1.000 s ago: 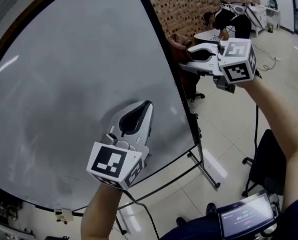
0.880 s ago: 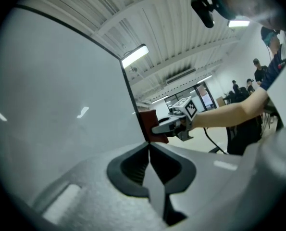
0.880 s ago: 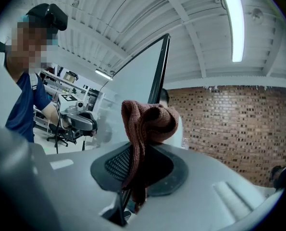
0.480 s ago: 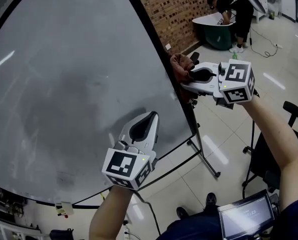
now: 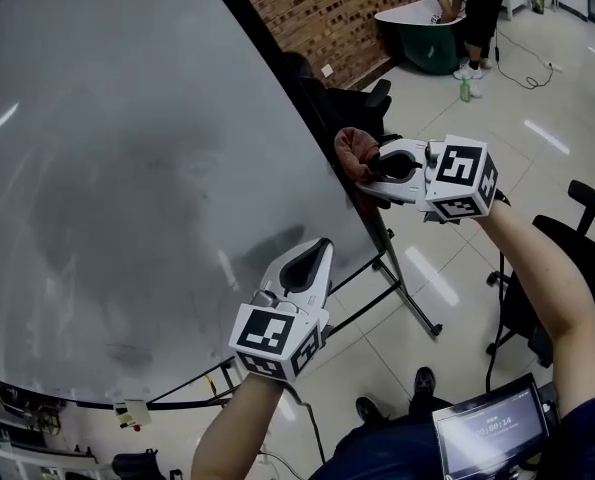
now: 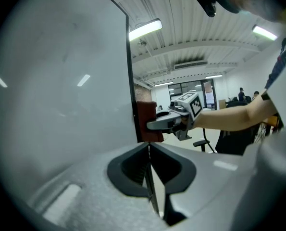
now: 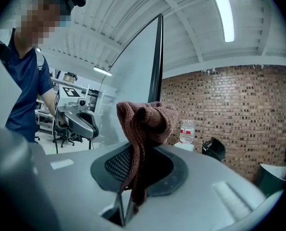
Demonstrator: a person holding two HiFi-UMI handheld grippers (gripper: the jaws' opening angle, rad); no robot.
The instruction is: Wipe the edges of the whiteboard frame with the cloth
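Observation:
The whiteboard (image 5: 127,168) fills the left of the head view, its black frame (image 5: 307,118) running down its right side. My right gripper (image 5: 365,175) is shut on a reddish-brown cloth (image 5: 351,151) that presses against that right frame edge, low on the board. In the right gripper view the cloth (image 7: 145,121) bunches out of the jaws in front of the frame (image 7: 156,66). My left gripper (image 5: 320,251) is shut and empty, pointing at the board's lower part near the frame. The left gripper view shows the cloth (image 6: 146,121) on the frame (image 6: 129,71).
The board's stand legs (image 5: 409,303) spread over the tiled floor below the right edge. A black office chair (image 5: 347,98) stands behind the board and another chair (image 5: 567,248) at the right. A green tub (image 5: 427,38) and a person are far back by the brick wall.
Both grippers have come down. The cloth in the right gripper has slid down along the board's right frame edge, and the left gripper has sunk alongside it.

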